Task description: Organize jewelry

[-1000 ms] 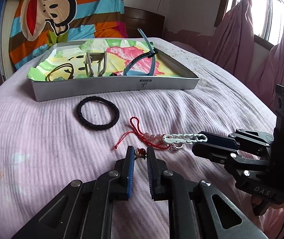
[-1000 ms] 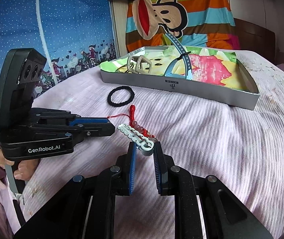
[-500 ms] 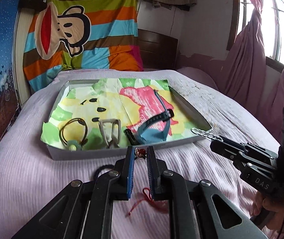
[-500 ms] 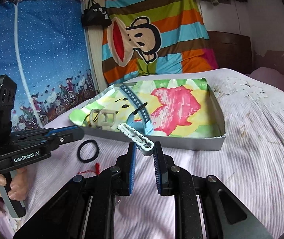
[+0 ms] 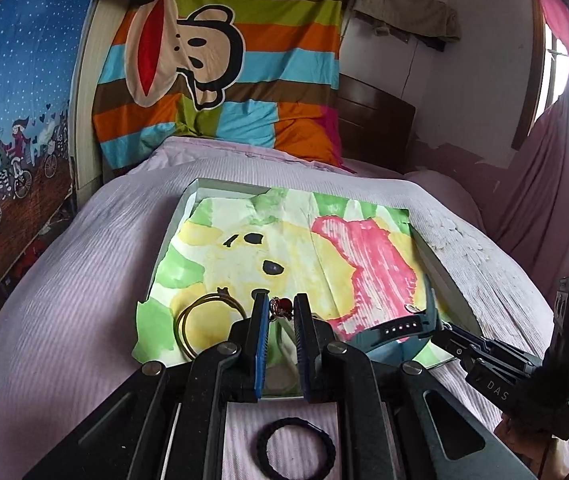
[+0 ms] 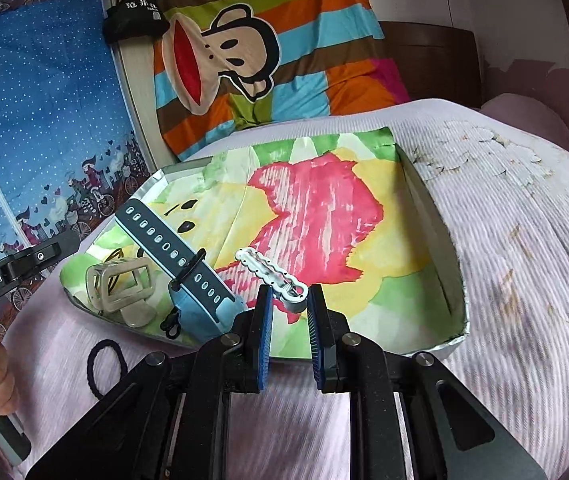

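Both wrist cameras are looking forward along their fingers, close above the near edge of the tray [image 5: 172,236] on the bed [image 5: 84,280]. Each is facing the striped monkey blanket [image 6: 268,52]; both are sharing the tray.

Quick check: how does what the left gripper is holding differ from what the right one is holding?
The left gripper pinches a small piece with a red bead, barely showing past its fingertips; the right gripper pinches a white hair clip, long and scalloped, jutting well forward. The red bead is round and dark red; the white hair clip is flat and pale. Both are held above the grey tray, not yet set down.
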### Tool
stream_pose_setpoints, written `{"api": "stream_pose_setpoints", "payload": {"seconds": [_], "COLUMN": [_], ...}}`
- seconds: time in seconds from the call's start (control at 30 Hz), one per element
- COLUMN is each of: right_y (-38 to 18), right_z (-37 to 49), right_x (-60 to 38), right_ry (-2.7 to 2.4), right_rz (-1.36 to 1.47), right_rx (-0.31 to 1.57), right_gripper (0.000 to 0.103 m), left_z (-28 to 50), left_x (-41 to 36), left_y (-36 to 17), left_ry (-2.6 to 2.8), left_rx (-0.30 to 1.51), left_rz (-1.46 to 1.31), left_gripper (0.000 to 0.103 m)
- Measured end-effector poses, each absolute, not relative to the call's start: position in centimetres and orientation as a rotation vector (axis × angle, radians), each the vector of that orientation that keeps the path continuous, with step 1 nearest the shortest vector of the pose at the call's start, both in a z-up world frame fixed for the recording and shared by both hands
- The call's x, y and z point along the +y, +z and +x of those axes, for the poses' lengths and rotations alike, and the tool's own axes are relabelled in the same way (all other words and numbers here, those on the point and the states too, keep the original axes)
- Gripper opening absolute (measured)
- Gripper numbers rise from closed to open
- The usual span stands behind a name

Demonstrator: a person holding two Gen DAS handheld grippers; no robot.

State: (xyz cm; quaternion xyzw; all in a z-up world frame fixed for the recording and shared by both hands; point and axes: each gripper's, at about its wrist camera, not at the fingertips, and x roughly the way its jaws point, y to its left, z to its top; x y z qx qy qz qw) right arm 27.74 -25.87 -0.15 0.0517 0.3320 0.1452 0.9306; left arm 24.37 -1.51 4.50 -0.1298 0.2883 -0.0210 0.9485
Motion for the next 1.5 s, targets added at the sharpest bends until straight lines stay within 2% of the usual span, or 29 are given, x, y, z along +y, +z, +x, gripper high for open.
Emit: {"api": "stream_pose_setpoints", "payload": {"seconds": [0.4,0.63,0.7,0.8,0.87,0.97,1.07,1.13,1.17,1.2,1.23,1.3,1.4,1.5], "right_y": [-1.0,-0.9,-0.9,-0.8,-0.6,0.1,1.0,1.7,2.0,2.3,2.7,3.1,3.7,4.0], "right_z": [28.6,28.5,28.4,27.9,27.2,25.9,24.1,22.6,21.9,21.0,20.2,18.7,16.5,14.7], "right_x": [-23.9,-24.1,-24.2,-24.4,-24.7,-25.5,-26.2,-26.6,-26.8,-27.0,-27.1,-27.5,-27.9,-28.2], "right_ry": [0.322,0.333,0.335,0.334,0.331,0.317,0.308,0.308,0.310,0.314,0.313,0.303,0.296,0.298], "right_rz": [0.042,0.024,0.026,0.027,0.033,0.052,0.075,0.085,0.091,0.097,0.102,0.107,0.114,0.123], "right_rx": [0.738,0.739,0.736,0.724,0.704,0.652,0.587,0.537,0.511,0.485,0.463,0.426,0.375,0.341], "right_gripper": [0.016,0.016,0.017,0.019,0.027,0.042,0.052,0.064,0.073,0.079,0.081,0.092,0.100,0.101], "left_z": [25.8,25.3,25.2,24.5,23.9,22.8,21.6,20.5,19.8,19.2,18.6,17.4,15.8,14.3], "left_x": [-0.9,-1.1,-1.2,-1.6,-1.9,-2.2,-2.5,-2.5,-2.6,-2.6,-2.6,-2.6,-2.5,-2.5], "left_y": [0.8,0.7,0.8,1.1,1.4,2.1,2.8,3.3,3.6,3.8,4.0,4.3,4.7,5.0], "left_ry": [-0.037,-0.044,-0.056,-0.058,-0.051,-0.033,-0.023,-0.014,-0.013,-0.009,-0.003,-0.004,-0.013,-0.014], "left_rx": [0.735,0.724,0.719,0.696,0.674,0.628,0.586,0.552,0.530,0.509,0.489,0.456,0.424,0.395], "left_rz": [-0.272,-0.253,-0.246,-0.222,-0.203,-0.175,-0.154,-0.146,-0.144,-0.141,-0.137,-0.130,-0.131,-0.124], "left_gripper": [0.012,0.012,0.017,0.033,0.053,0.068,0.082,0.091,0.096,0.099,0.103,0.103,0.103,0.103]}}
